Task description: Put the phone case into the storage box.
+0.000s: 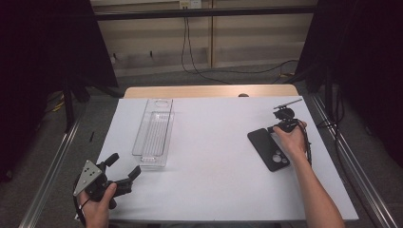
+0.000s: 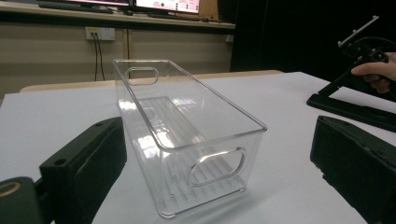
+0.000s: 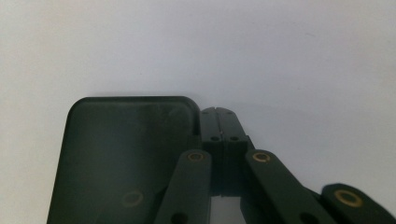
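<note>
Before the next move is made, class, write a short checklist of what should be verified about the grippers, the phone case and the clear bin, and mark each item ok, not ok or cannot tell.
1. Right gripper shut on the black phone case at its edge: ok, jaws are together at the case's corner.
2. Grip firm enough to lift the case: cannot tell.
3. Clear bin upright and empty: ok.
4. Left gripper open and holding nothing: ok; it faces the bin's near end.
5. White table bare between case and bin: ok.
6. Bin steadied against sliding: not ok, nothing touches it.
</note>
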Tool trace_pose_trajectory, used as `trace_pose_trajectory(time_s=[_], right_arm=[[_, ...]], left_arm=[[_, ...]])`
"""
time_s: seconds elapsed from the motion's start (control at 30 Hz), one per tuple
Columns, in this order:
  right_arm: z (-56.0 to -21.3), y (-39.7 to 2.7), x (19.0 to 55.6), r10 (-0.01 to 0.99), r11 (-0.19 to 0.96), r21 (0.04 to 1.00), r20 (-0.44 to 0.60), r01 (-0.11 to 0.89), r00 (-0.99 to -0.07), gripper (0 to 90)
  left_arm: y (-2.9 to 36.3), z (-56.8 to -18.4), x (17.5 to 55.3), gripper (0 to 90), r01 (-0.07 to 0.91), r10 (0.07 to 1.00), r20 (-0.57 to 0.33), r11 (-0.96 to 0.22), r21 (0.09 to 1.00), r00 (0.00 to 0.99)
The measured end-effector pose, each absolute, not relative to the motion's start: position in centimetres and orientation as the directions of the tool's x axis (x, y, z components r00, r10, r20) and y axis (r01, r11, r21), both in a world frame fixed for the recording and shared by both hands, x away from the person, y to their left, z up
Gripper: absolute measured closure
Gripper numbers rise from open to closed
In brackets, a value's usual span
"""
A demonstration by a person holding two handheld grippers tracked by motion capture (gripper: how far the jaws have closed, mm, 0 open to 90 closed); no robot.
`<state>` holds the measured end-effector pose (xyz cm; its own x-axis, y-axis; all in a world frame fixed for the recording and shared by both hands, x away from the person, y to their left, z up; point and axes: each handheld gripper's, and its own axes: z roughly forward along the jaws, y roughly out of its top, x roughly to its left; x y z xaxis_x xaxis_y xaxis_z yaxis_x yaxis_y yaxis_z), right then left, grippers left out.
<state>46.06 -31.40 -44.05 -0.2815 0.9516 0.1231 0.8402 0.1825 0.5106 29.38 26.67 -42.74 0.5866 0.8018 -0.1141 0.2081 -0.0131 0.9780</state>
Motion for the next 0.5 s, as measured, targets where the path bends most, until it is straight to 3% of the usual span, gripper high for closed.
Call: trace_pose_trajectory(time_s=[0.5], right_arm=[[-44.1,-29.2,45.9,0.94,0.217,0.52,0.116,0.826,-0.321,90.0]], left_arm=[[26.5,-42.8,29.5,3.7,0.216,0.797,-0.11,-0.026,0.976,0.593]])
